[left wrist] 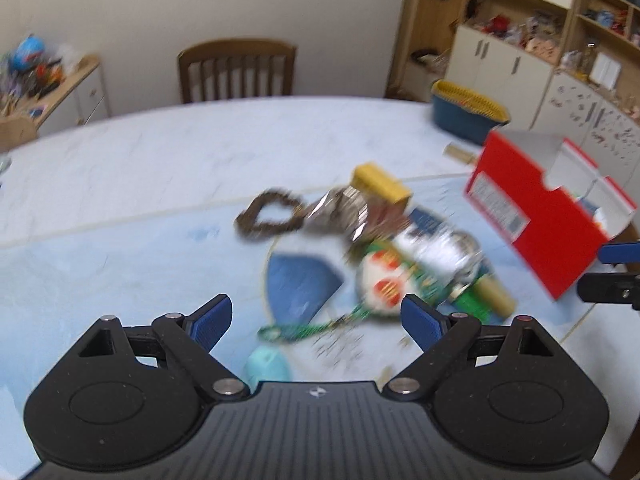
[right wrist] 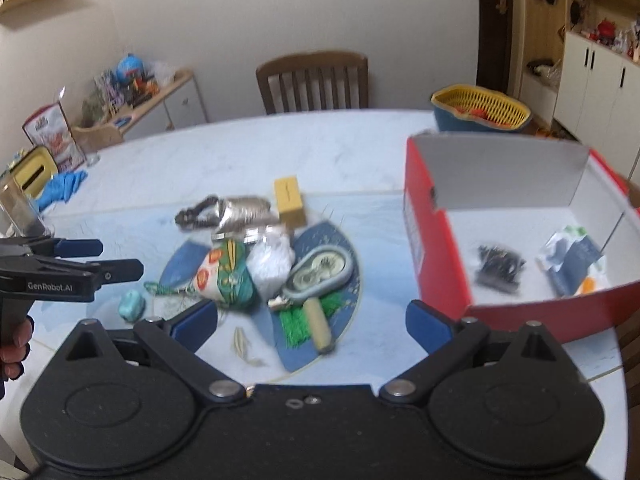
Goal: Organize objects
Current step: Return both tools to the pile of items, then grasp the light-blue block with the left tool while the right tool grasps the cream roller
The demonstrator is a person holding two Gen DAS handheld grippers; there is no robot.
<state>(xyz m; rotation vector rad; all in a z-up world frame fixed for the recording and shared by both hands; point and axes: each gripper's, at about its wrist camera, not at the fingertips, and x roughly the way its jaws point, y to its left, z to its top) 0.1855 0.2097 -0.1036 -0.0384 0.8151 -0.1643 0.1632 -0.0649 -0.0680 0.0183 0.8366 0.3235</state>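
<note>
Lettering "GenRobot.AI" readable in white on the side of the left claw (right wrist: 96, 258), seen from the right wrist view with a hand (right wrist: 14, 344) cut off at the frame's edge beneath it. Left claw's blue pads (left wrist: 212, 320) spread wide, pinching nothing. Right claw (right wrist: 312, 320) likewise spread, empty, blue pads (right wrist: 430, 328) well apart.

Pile of objects (right wrist: 256, 264) heaped near the middle of the bench (right wrist: 240, 152), on its darker blue patch: green-and-white printed packet (right wrist: 224, 276), silvery wrapper (right wrist: 240, 210), yellow block (right wrist: 289, 200), green brush (right wrist: 316, 320), small teal piece (right wrist: 131, 306). Print on the packet too blurred to read.

Red box (right wrist: 436, 240) open toward the bench's right edge, white label on its side (left wrist: 498, 206) smeared beyond reading; dark clump (right wrist: 500, 266) and folded leaflet (right wrist: 572, 260) inside, details unclear. Yellow-and-blue basket (right wrist: 480, 114) at the far right corner. Printed carton (right wrist: 54, 136) at the left edge, lettering illegible.
</note>
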